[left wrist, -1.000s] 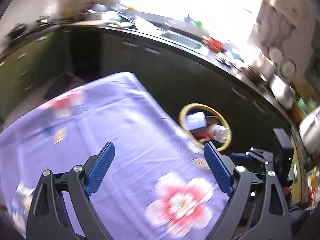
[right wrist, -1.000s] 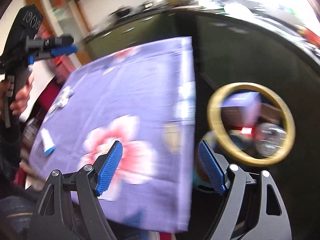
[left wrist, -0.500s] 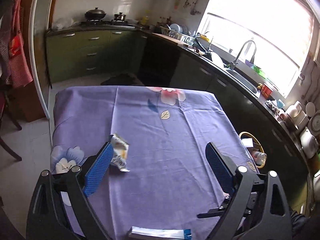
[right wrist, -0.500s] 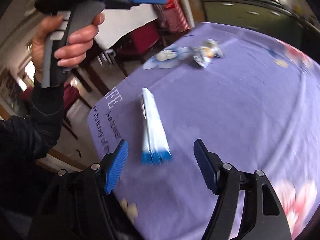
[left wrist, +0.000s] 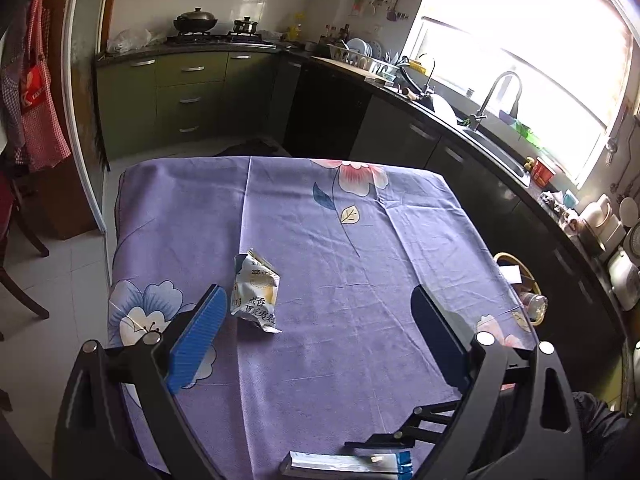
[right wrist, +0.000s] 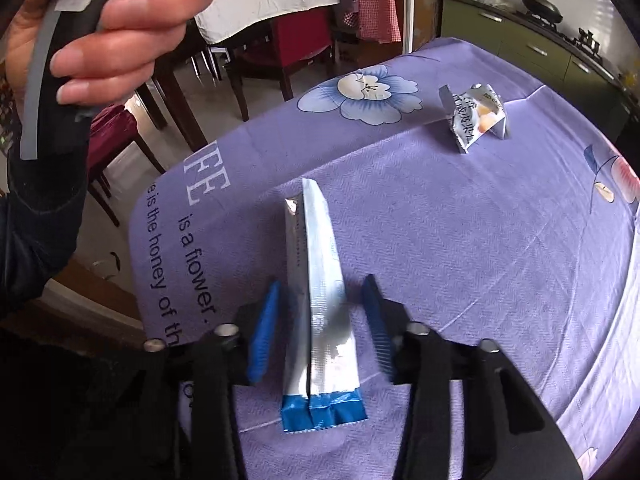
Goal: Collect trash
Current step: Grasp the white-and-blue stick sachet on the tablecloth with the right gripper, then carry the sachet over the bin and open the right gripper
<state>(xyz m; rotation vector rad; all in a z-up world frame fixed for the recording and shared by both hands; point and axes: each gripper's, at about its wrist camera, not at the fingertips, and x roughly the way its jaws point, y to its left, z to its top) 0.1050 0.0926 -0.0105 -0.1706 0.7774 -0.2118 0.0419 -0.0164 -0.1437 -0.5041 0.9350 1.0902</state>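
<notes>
A long silver-white wrapper with a blue end (right wrist: 320, 296) lies on the purple flowered tablecloth (right wrist: 460, 240). My right gripper (right wrist: 322, 294) is down around it, jaws partly closed on either side, pads apart from it. The wrapper also shows at the bottom of the left wrist view (left wrist: 348, 462). A crumpled white snack packet (left wrist: 256, 292) lies on the cloth just right of my left gripper's left finger; it also shows in the right wrist view (right wrist: 474, 116). My left gripper (left wrist: 316, 328) is open and empty above the table. A yellow-rimmed trash bin (left wrist: 520, 280) stands on the floor at the table's right.
Dark kitchen cabinets and a counter with a sink (left wrist: 492, 148) run along the back and right. Wooden chairs (right wrist: 168, 92) stand beside the table's left side. My left hand holding its gripper handle (right wrist: 100, 28) fills the upper left of the right wrist view.
My right gripper has dropped over the long wrapper and its jaws have narrowed around it. The left gripper has drawn slightly closer to the snack packet.
</notes>
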